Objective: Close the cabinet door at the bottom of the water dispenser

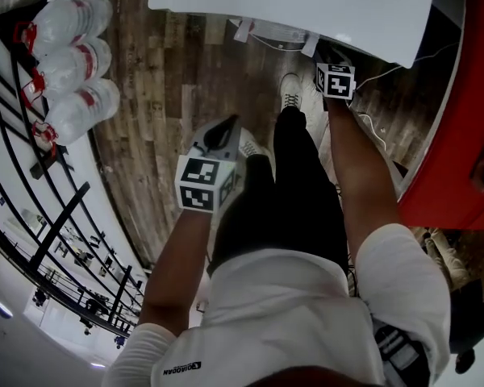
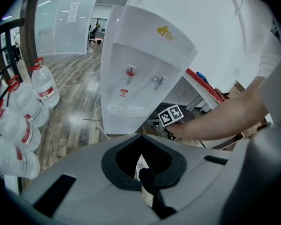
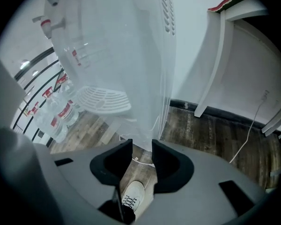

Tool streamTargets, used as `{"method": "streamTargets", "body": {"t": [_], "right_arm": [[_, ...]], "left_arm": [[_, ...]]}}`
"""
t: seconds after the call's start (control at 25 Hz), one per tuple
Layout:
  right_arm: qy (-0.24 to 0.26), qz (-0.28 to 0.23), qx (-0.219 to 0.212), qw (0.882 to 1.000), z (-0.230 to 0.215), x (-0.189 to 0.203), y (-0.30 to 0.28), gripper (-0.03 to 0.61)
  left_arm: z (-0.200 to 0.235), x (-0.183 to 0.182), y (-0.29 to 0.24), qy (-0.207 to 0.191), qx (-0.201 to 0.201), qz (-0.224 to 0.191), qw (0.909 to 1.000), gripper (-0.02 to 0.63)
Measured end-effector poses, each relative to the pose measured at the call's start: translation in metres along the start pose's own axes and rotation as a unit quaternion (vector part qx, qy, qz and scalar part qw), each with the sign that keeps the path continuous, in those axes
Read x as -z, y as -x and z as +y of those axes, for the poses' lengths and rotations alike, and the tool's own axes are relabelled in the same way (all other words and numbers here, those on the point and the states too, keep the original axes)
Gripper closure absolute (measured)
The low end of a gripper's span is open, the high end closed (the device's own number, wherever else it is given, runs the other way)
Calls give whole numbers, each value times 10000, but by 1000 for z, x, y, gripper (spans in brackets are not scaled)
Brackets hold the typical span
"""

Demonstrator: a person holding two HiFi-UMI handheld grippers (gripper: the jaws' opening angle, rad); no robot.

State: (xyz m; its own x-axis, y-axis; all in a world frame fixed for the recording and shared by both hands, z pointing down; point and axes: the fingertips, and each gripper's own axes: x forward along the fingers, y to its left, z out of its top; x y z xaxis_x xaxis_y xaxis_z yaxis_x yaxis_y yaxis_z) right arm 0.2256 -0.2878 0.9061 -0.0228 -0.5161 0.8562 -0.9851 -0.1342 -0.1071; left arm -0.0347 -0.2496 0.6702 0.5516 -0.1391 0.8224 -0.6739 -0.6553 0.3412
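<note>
Black pads on the right gripper stand well apart with nothing between them. Through the gap show only plank floor and a white shoe. Just beyond the tips, at 12 o'clock, rises the lower corner of the white water dispenser, close but not touched.

The left gripper has its tips pressed together on nothing and hangs back, at about 7 o'clock from the right one in the head view. From there the cabinet door is the low white panel under the drip tray; whether it sits ajar or flush I cannot tell.

The door is likely thin, light plastic on side hinges, smooth enough for pads to skate. A flat push on its free edge suits better than a pinch, and gently, since the tall dispenser may rock.
</note>
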Motion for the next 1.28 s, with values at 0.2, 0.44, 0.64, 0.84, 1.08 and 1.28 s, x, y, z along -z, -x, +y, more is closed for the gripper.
{"method": "streamTargets", "body": {"t": [0.2, 0.44, 0.64, 0.84, 1.08, 1.28], "right_arm": [[-218, -41, -30, 9997, 21, 7, 48, 437], [-502, -499, -367, 9968, 64, -13, 117, 506], [-514, -926, -701, 9919, 111, -36, 184, 555], [-1158, -1508, -1844, 9643, 186, -41, 275, 555], [-1013, -2108, -2739, 9329, 246, -64, 409, 557], [-751, -2454, -2912, 9216, 252, -76, 490, 557]], "left_arm": [[-14, -8, 33, -140, 11, -249, 9996, 620], [-28, -29, 84, -426, 15, -753, 9963, 621], [-30, -31, 139, -692, 76, -1094, 9916, 620], [-41, 15, 181, -740, 236, -1076, 9912, 621], [-71, 29, 218, -881, 410, -1317, 9865, 621], [-104, 5, 257, -1016, 454, -1832, 9767, 620]]}}
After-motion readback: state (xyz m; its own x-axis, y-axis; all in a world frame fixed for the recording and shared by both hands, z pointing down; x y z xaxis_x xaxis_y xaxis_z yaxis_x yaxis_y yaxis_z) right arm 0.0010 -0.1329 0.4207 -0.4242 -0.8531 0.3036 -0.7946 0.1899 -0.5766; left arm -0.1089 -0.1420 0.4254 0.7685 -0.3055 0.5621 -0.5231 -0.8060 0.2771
